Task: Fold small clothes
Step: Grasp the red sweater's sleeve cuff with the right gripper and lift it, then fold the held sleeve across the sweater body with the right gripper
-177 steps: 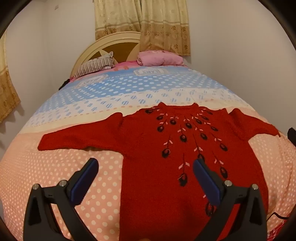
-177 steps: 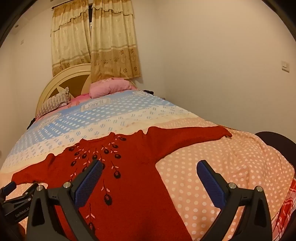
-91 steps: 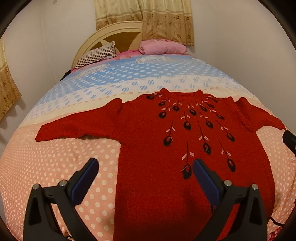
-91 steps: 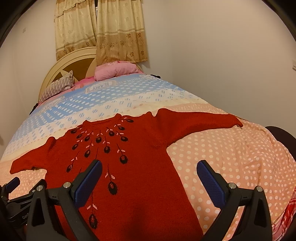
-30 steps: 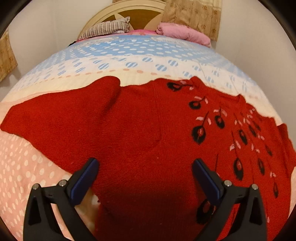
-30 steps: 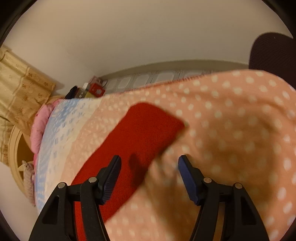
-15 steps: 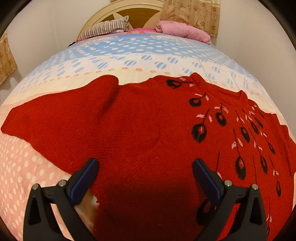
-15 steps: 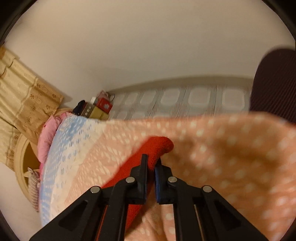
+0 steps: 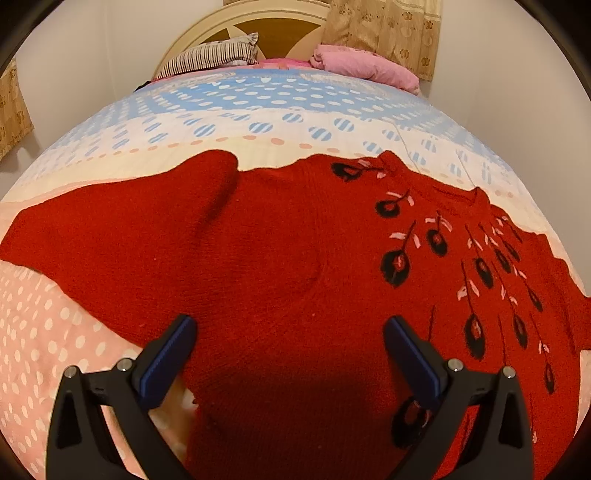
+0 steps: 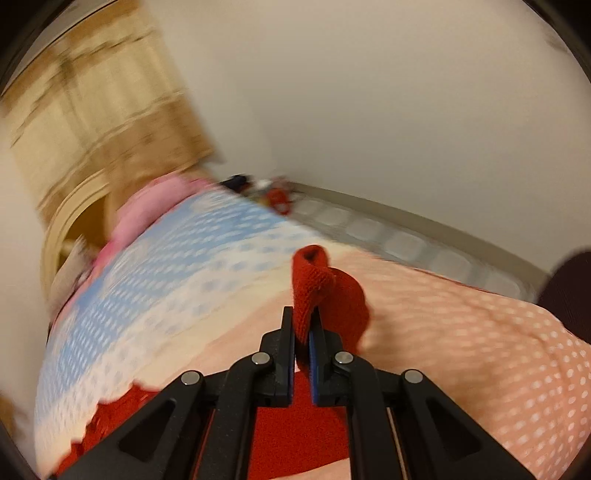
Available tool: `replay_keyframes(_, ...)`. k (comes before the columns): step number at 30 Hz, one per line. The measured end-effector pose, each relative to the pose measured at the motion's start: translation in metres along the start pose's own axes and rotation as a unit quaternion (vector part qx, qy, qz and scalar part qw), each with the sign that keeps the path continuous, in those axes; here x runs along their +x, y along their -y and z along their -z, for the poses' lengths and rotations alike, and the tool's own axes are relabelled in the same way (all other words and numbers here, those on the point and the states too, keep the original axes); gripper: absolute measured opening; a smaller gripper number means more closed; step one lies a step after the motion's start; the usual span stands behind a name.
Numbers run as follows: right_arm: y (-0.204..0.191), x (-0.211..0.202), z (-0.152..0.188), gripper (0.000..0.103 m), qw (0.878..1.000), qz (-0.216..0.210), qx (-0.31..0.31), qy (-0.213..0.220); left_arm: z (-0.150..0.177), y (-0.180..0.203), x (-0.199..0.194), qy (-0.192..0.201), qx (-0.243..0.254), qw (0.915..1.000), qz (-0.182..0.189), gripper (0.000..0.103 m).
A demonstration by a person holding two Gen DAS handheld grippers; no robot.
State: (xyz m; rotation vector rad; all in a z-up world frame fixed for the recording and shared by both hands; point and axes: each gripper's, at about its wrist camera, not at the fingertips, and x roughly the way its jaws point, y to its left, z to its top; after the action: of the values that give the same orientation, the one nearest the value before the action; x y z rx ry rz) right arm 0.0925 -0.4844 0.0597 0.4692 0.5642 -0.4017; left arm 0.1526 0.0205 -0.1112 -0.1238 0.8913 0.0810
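Observation:
A red knitted sweater (image 9: 280, 258) with black and pink leaf embroidery lies face up on the bed, its left sleeve (image 9: 92, 236) spread out to the left. My left gripper (image 9: 288, 343) is open and hovers over the sweater's body near the left armpit, holding nothing. My right gripper (image 10: 302, 332) is shut on the end of the sweater's right sleeve (image 10: 314, 280). The sleeve cuff stands up above the jaws, lifted off the bed. The right wrist view is blurred by motion.
The bed has a polka-dot cover (image 9: 44, 332), pink near me and blue (image 9: 258, 92) farther away. A striped pillow (image 9: 210, 59) and a pink pillow (image 9: 362, 66) lie by the cream headboard (image 9: 280, 22). A wall and tiled floor (image 10: 406, 236) run along the bed's right side.
My right gripper has closed on the right sleeve's end and lifted it, swinging toward the sweater's body. My left gripper has stayed open over the sweater, barely moving.

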Motion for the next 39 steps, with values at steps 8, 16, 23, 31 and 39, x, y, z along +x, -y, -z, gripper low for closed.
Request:
replay_keyframes(8,-0.170,-0.013,0.077,0.005,0.984,-0.130,-0.115,-0.043,0.001,-0.007,-0.003,0.009,-0.018,0.9995,0.023,0.103)
replay_keyframes(16,-0.284,0.032,0.190,0.005,0.949,-0.227,-0.158,-0.149,0.002,-0.028,-0.015,0.043,-0.079,0.9954,0.034,0.103)
replay_keyframes(23,-0.327,0.050,0.262,0.005,0.908,-0.295,-0.205,-0.215,0.007,-0.060,-0.030,0.087,-0.165,0.9822,0.018,0.103)
replay_keyframes(31,-0.343,0.058,0.298,0.009,0.878,-0.331,-0.238,-0.253,0.009,-0.083,-0.034,0.114,-0.223,0.9681,0.005,0.103)
replay_keyframes(39,-0.337,0.055,0.300,0.045,0.842,-0.377,-0.211,-0.323,0.009,-0.089,-0.029,0.106,-0.234,0.9664,0.014,0.103)
